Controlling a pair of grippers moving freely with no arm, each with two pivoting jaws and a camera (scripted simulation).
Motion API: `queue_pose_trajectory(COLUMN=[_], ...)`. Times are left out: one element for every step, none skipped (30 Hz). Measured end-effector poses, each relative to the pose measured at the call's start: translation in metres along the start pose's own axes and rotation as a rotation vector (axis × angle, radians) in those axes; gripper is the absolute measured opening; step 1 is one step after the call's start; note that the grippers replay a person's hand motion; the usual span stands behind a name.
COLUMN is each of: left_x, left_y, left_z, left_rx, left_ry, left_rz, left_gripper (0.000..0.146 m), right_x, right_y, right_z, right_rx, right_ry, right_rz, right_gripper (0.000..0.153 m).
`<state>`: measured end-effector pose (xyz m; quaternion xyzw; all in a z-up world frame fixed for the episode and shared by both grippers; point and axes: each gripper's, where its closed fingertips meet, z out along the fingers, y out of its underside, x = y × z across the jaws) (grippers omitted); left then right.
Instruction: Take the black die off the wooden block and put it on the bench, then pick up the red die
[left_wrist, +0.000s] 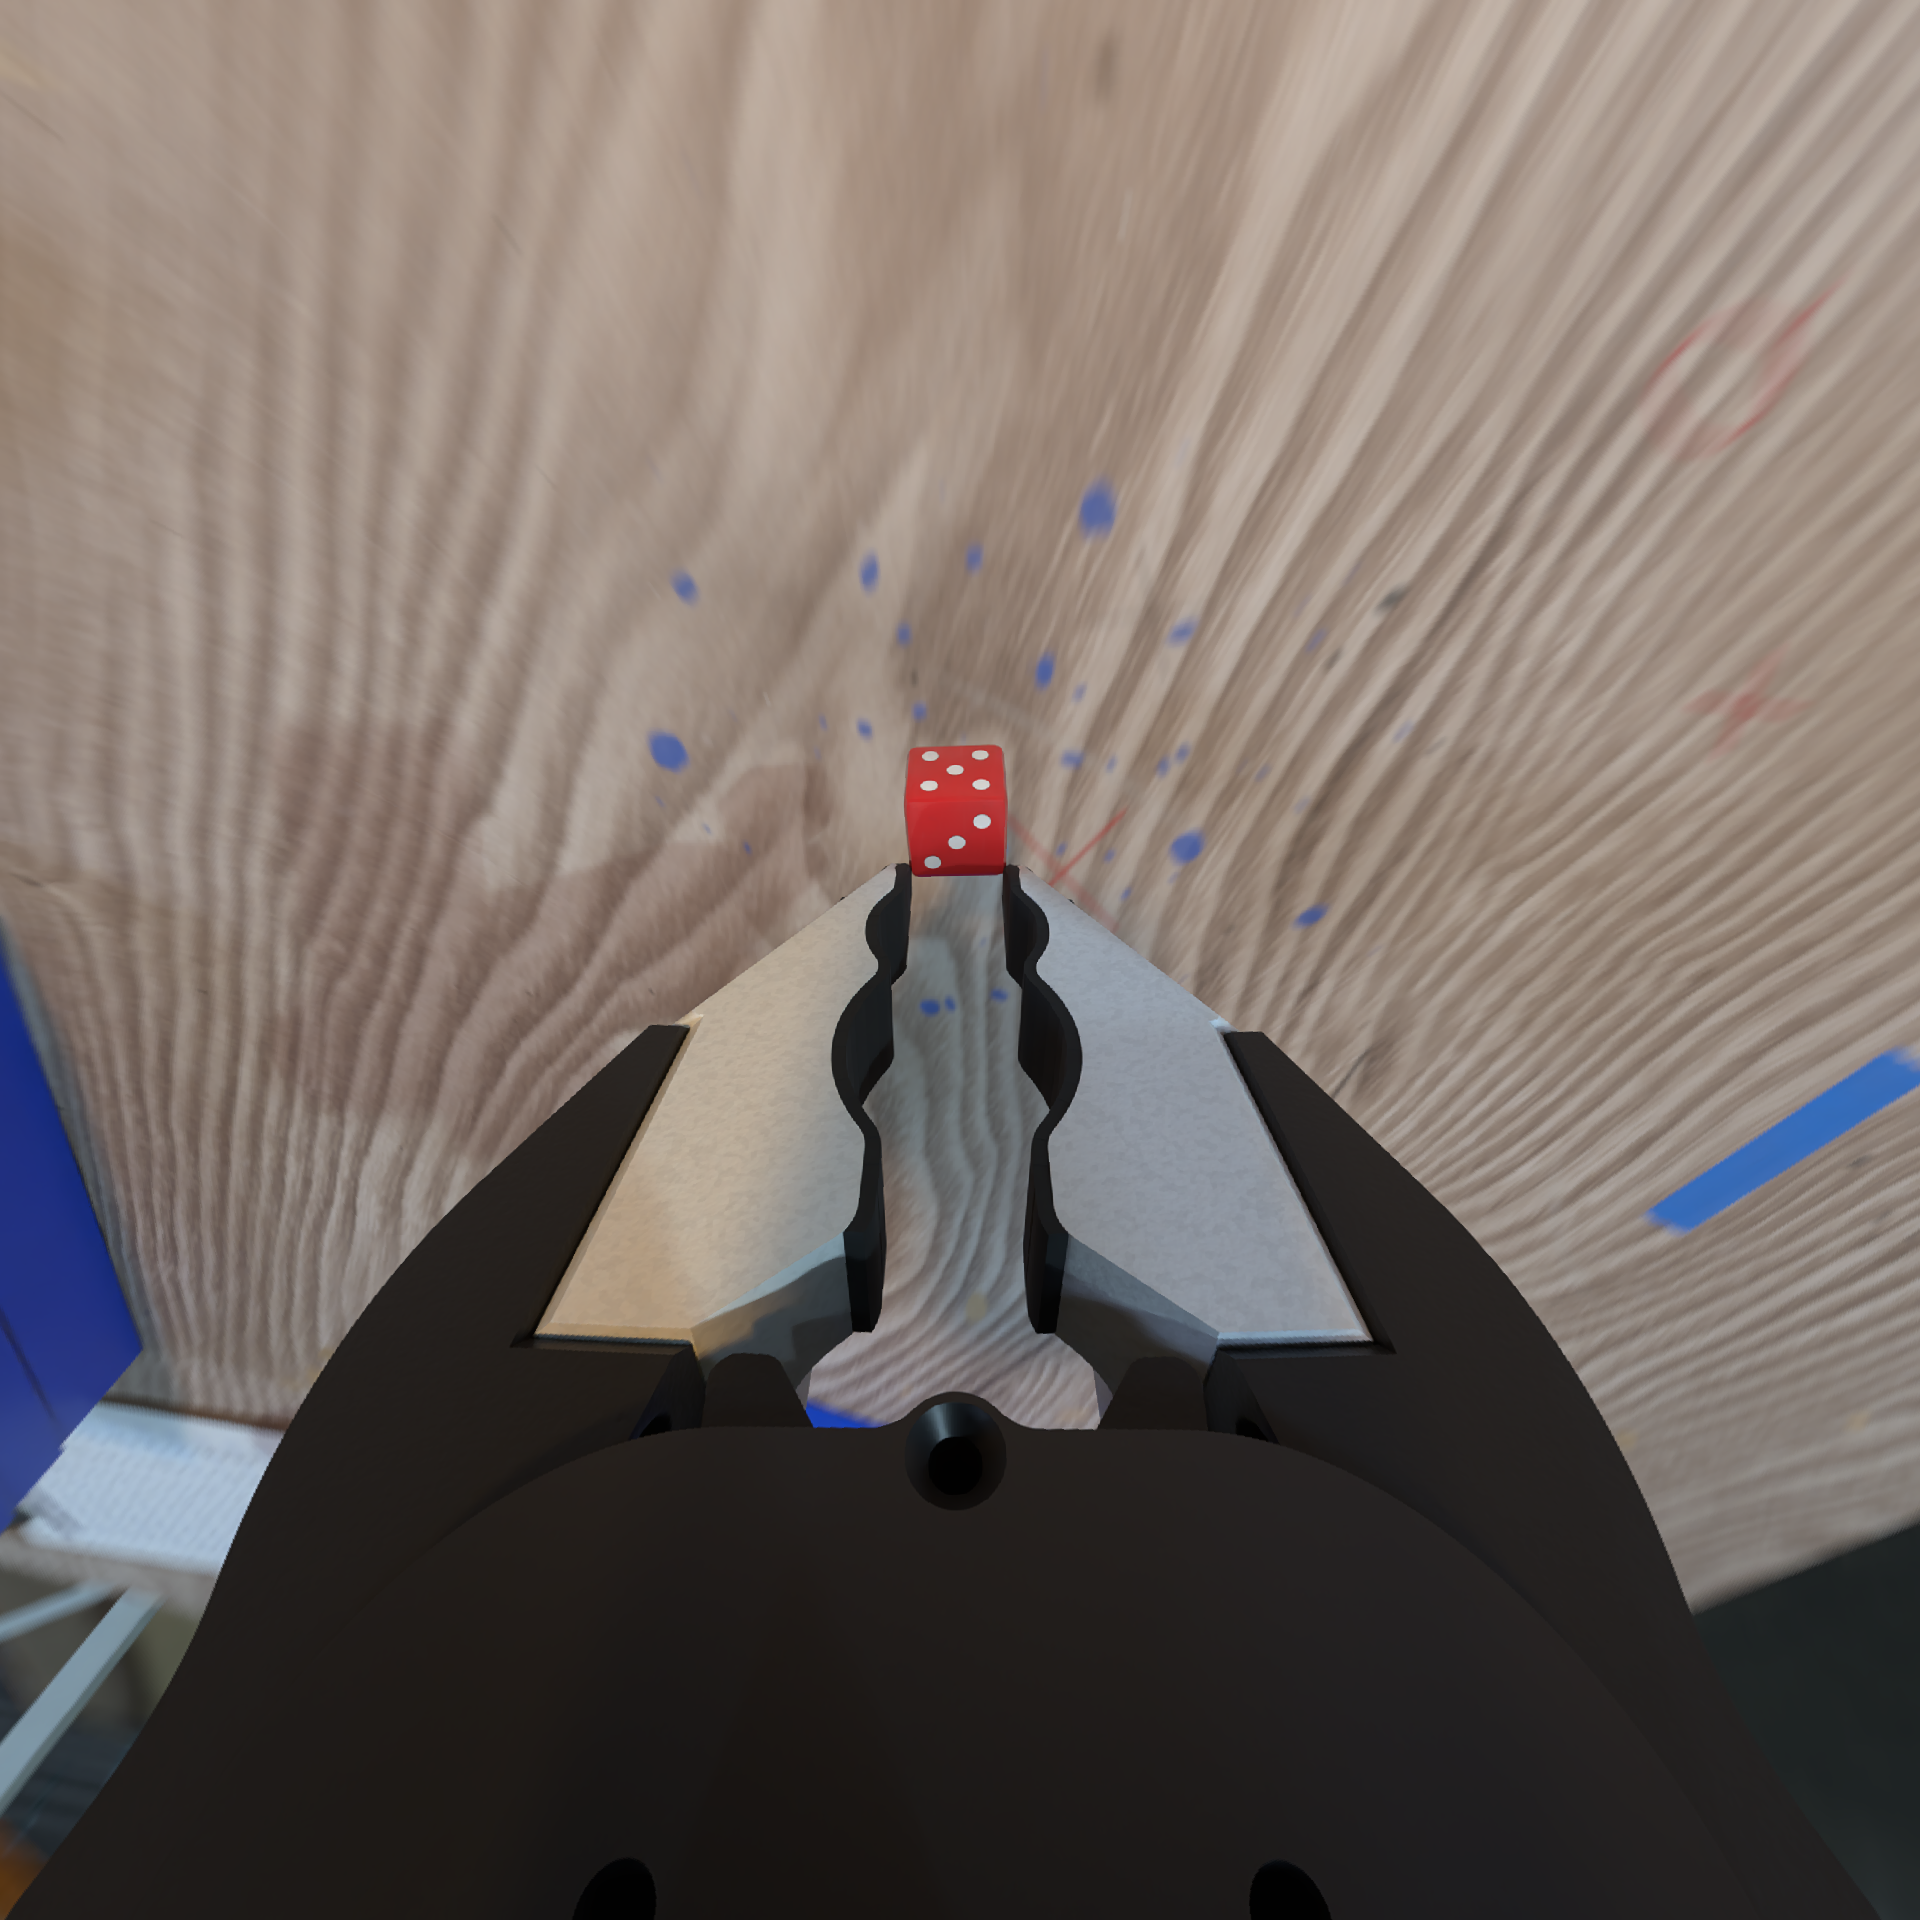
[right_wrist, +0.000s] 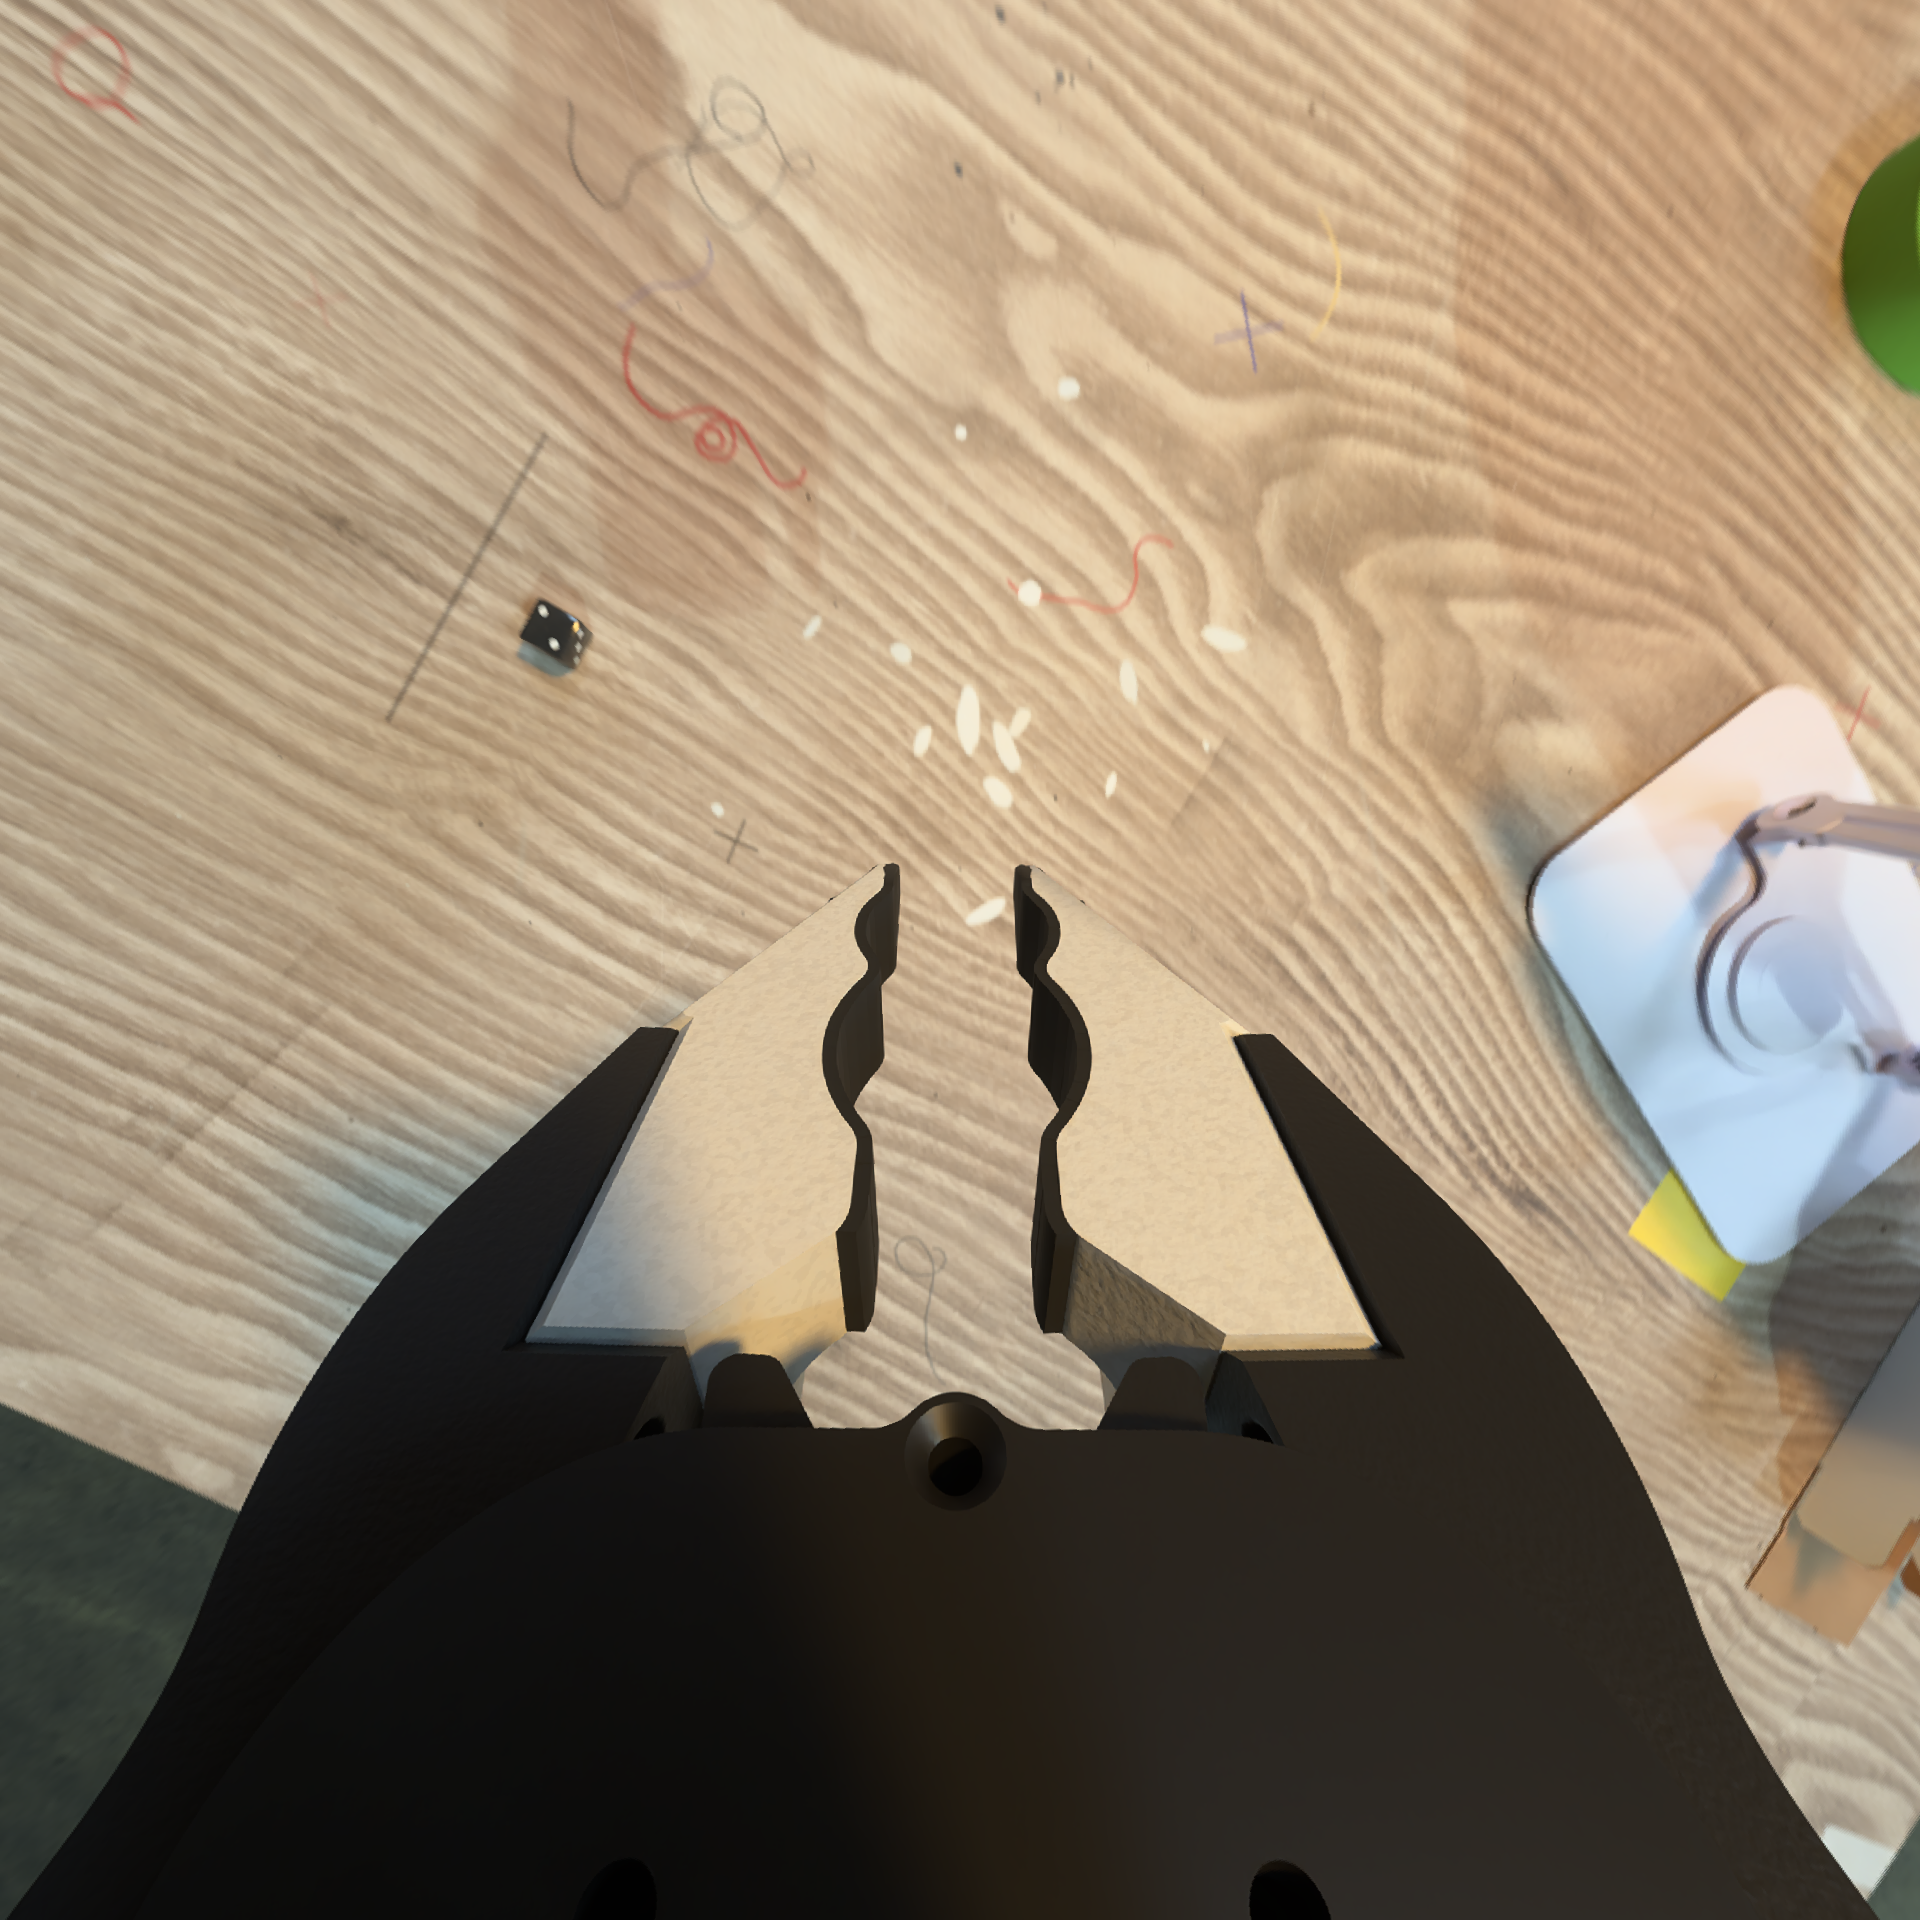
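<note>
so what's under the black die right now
The black die sits directly on the bare wooden bench, with no wooden block beneath it. Its bottom face is hidden.

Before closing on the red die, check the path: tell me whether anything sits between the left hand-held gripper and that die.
Nothing visible does. The red die sits right at the tips of the left hand-held gripper, with only bare bench and flat blue paint spots around it. The jaws stand about a die's width apart, and whether they already touch it cannot be told.
</note>
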<state>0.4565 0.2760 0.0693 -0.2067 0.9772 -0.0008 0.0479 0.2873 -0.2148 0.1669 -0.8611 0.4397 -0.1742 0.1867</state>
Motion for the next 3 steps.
queue_pose_trajectory(left_x=[0.002,0.007,0.013], left_y=[-0.012,-0.026,-0.038], left_z=[-0.019,-0.04,-0.059], left_rx=[0.098,0.204,0.313], left_ry=[-0.012,-0.018,-0.01], left_rz=[-0.026,-0.049,-0.071], left_gripper=[0.017,0.017,0.017], right_x=[-0.002,-0.005,-0.008], right_y=[-0.005,-0.012,-0.02], right_z=[-0.001,-0.002,-0.002], right_rx=[0.019,0.043,0.076], right_ry=[0.001,0.003,0.007], right_rz=[-0.011,-0.026,-0.047], right_gripper=[0.022,0.022,0.022])
